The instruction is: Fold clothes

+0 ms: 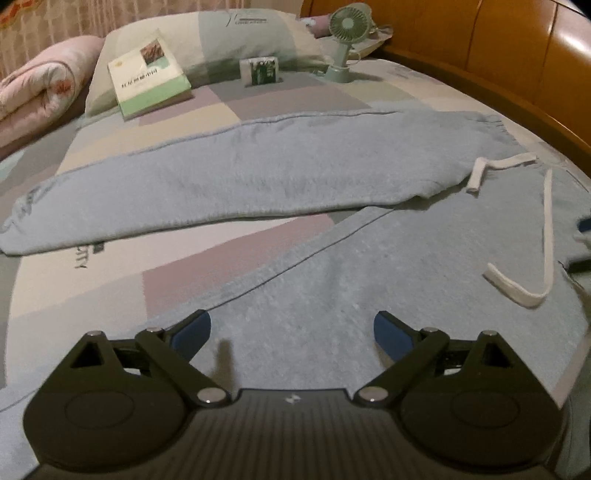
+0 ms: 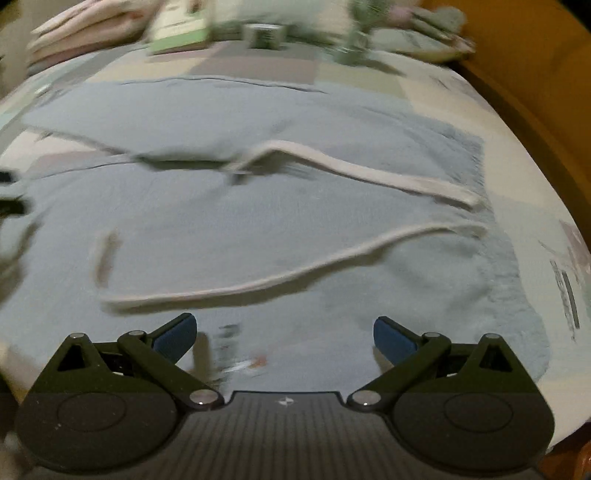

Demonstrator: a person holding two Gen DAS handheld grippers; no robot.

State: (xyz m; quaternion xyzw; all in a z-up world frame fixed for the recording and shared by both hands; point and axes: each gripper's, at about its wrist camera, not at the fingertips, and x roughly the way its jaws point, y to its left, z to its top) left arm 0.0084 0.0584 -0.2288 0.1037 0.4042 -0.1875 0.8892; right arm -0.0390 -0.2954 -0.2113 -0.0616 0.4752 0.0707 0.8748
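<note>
Left hand-held gripper (image 1: 291, 332): jaws spread wide, blue pads (image 1: 194, 332) well apart, nothing between them. It sits low over the near leg of the light blue fleece sweatpants (image 1: 258, 177); whether the pads touch the fabric, I can't tell.

Right hand-held gripper (image 2: 284, 334): also wide open, nothing held. It hovers over the waist end of the same sweatpants (image 2: 258, 214). This view is motion-blurred, so contact can't be judged.

Sweatpants lie flat on the bed with the pastel patchwork sheet (image 1: 110, 266). Legs are splayed in a V: far leg runs across the bed toward the left, near leg comes toward the left camera, bare sheet between them. The white flat drawstring (image 1: 543, 236) is loose on top of the waist area, one end looping down across the fabric, the other short end near the crotch.

Beyond the far leg: a green-and-white paperback book (image 1: 147, 75) leaning on a pale patchwork pillow (image 1: 221, 33), a small green-and-white box (image 1: 261, 71), and a small mint green desk fan (image 1: 343, 40). Rolled pink floral quilt (image 1: 37, 85) at far left. Glossy wooden bed frame (image 1: 517, 55) along the right.
</note>
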